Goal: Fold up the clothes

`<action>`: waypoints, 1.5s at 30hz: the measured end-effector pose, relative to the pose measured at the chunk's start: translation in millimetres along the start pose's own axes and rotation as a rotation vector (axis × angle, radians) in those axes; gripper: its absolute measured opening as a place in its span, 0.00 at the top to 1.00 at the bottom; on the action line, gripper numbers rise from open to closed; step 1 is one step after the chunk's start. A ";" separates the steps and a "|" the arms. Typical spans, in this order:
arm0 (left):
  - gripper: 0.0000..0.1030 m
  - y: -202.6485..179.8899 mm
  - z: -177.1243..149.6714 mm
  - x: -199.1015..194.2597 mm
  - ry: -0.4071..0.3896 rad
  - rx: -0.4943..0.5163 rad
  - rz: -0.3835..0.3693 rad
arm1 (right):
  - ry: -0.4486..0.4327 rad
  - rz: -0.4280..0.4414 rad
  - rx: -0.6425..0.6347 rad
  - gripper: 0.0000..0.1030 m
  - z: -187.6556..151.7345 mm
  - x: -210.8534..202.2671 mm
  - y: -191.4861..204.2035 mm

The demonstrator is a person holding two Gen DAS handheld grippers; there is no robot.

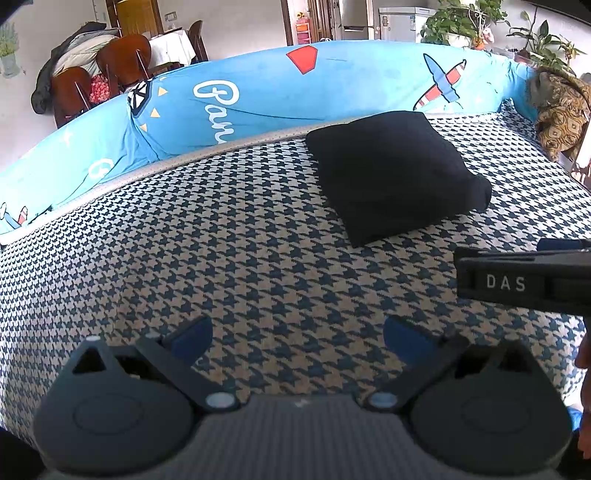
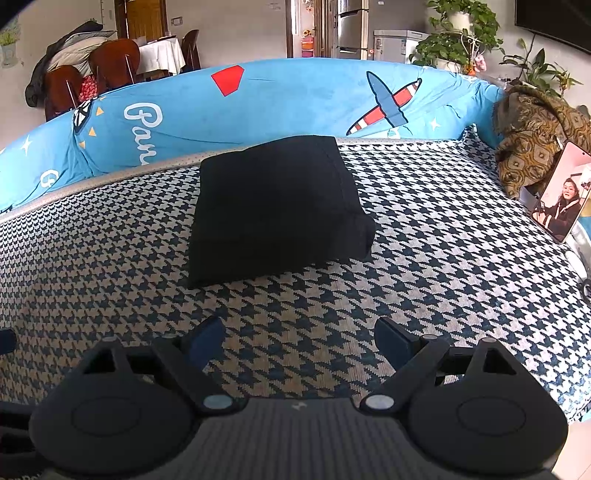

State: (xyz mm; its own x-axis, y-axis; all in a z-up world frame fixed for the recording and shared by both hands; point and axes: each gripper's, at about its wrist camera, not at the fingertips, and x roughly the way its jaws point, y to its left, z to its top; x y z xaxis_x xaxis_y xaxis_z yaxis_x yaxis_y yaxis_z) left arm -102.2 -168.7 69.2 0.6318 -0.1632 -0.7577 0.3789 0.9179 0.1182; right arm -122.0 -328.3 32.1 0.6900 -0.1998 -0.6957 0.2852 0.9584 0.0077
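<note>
Lying folded into a thick black rectangle, the garment (image 1: 395, 173) rests on the houndstooth cover (image 1: 221, 251), toward its far side and close to the blue backrest (image 1: 258, 85) printed with a plane and white lettering. In the right wrist view the same garment (image 2: 277, 206) sits nearly centred ahead of the fingers, its near edge flat on the cover (image 2: 424, 236) and its right corner bulging a little where the layers stack. The left gripper (image 1: 297, 338) hangs above bare cover with its blue-padded fingers spread wide and nothing between them, well short of the garment, which lies ahead and to the right. The right gripper (image 2: 297, 339) is likewise spread wide and empty, hovering over the cover just short of the garment's near edge. From the left wrist camera, a black part marked "DAS" (image 1: 524, 280) juts in from the right edge, beside a sliver of a hand (image 1: 585, 387) at the frame's border. A brown patterned cloth (image 2: 532, 147) is heaped at the cover's far right corner, and a phone (image 2: 563, 192) stands propped just beside it with its screen lit. Behind the backrest stand wooden chairs (image 2: 110, 62) with a coat draped over them, a fridge (image 2: 352, 29) and leafy plants (image 2: 458, 33).
</note>
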 end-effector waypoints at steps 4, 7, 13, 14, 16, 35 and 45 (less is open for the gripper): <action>0.00 -0.4 -0.2 -0.2 -0.001 0.002 0.001 | -0.001 0.001 -0.002 0.13 0.0 0.2 0.4; 0.00 -0.5 -0.2 -0.1 -0.002 0.001 0.002 | -0.002 0.002 -0.004 0.13 0.0 0.2 1.0; 0.00 -0.6 0.3 -0.7 -0.004 0.003 0.004 | -0.002 0.003 -0.003 0.13 0.2 0.6 1.3; 0.00 -0.4 0.3 -0.7 -0.004 0.002 0.003 | -0.002 0.003 -0.004 0.13 0.3 0.7 1.5; 0.00 -0.1 0.4 -0.3 -0.003 0.000 0.003 | -0.002 0.003 -0.006 0.13 0.3 0.9 1.9; 0.00 2.0 -0.5 -0.7 -0.002 -0.009 0.002 | -0.002 0.003 -0.005 0.13 0.0 2.5 1.5; 0.00 4.0 -0.7 -2.8 -0.008 -0.010 0.003 | 0.006 -0.003 -0.013 0.13 -0.2 4.0 3.3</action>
State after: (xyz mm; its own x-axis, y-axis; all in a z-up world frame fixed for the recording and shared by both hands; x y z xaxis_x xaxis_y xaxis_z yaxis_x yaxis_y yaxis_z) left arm -103.0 -164.4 71.3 0.6380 -0.1634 -0.7525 0.3706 0.9217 0.1140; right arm -118.4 -325.9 29.2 0.6852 -0.2017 -0.6998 0.2790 0.9603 -0.0036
